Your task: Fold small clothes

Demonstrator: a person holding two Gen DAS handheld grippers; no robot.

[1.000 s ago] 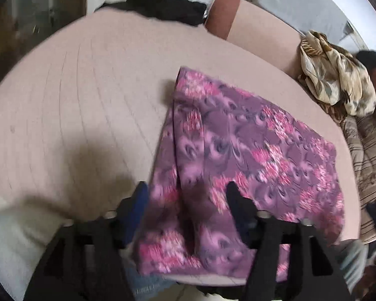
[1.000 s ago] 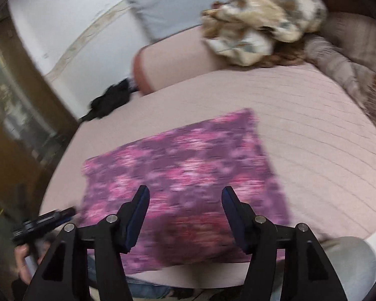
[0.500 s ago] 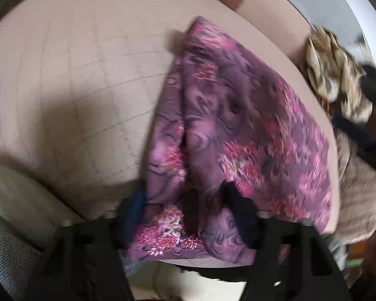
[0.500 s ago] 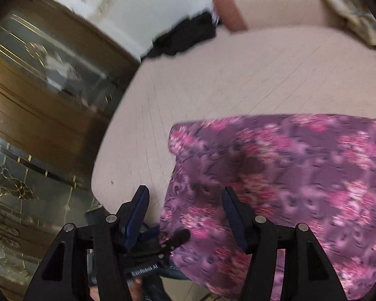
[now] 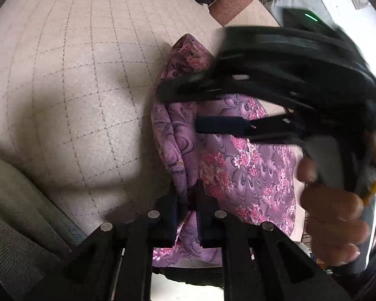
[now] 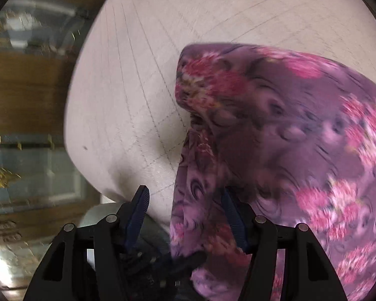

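Item: purple floral garment (image 5: 240, 160), one piece, lying on the right part of a pale quilted surface (image 5: 75, 87) stitched in a grid; its near hem hangs over the near edge.

Handling (judged): thin, soft and light, with no stiffness. It drapes and bunches readily, and may slip from smooth pads unless several layers are pinched together. Best taken at hems and corners, one tool at each end of the same edge, so the fold line stays straight.

Left gripper (image 5: 186, 215): tongs drawn narrow, clamped on a gathered ridge of the cloth at the near left edge.

Right gripper (image 6: 185, 215): tongs wide apart, straddling the left edge of the garment without pinching it. In the left wrist view it reaches across the cloth from the right, its two fingers spread.

Right hand (image 5: 336, 208): wrapped round the tool handle, at the right of the left wrist view.

Obscured: the right tool covers the garment's far right part. Motion blur smears the print in the right wrist view. The type of garment cannot be told. A dark wooden cabinet (image 6: 30, 80) with glass, at the left, is blurred.
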